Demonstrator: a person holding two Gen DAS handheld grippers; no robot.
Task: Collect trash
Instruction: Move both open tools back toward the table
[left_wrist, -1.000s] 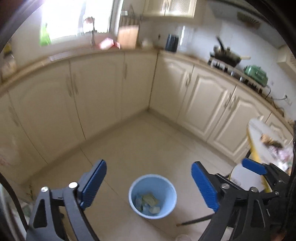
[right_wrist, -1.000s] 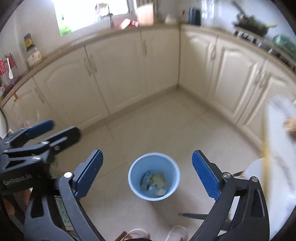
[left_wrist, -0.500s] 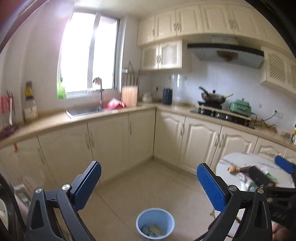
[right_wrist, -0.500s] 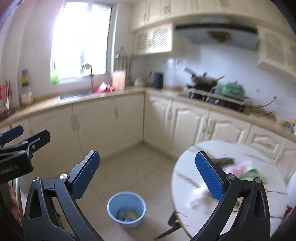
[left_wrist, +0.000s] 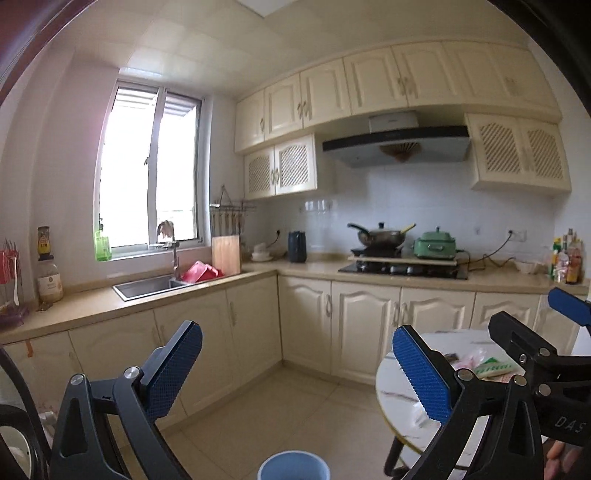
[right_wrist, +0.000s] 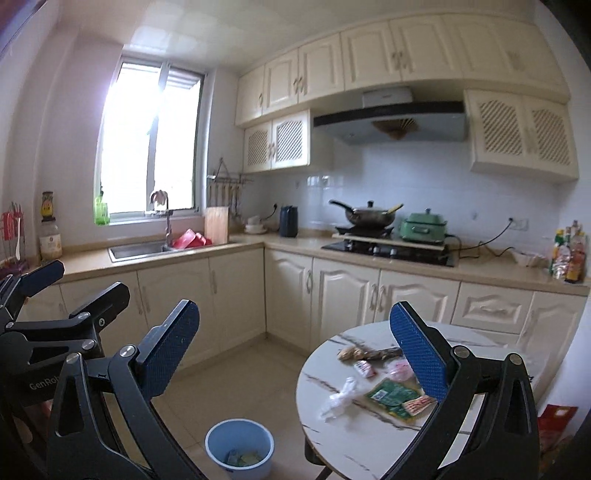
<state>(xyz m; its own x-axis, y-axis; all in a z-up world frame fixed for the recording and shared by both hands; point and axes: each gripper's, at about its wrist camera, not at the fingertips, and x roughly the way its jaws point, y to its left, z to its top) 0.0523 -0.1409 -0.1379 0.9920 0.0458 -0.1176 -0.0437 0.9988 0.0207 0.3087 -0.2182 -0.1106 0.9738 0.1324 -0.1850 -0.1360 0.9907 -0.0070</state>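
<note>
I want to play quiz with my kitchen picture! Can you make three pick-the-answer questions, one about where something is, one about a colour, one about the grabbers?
1. Where does the bin stand?
A. on the floor beside the round table
B. on the counter
C. in the sink

2. What colour is the bin?
A. red
B. light blue
C. black

3. How is the right hand-held gripper?
A. shut on a wrapper
B. shut on a spoon
C. open and empty

Answers: 1 A, the bin sits on floor tiles left of the round table. 2 B, its rim and wall are light blue. 3 C, the right hand-held gripper shows its pads wide apart with nothing between.
</note>
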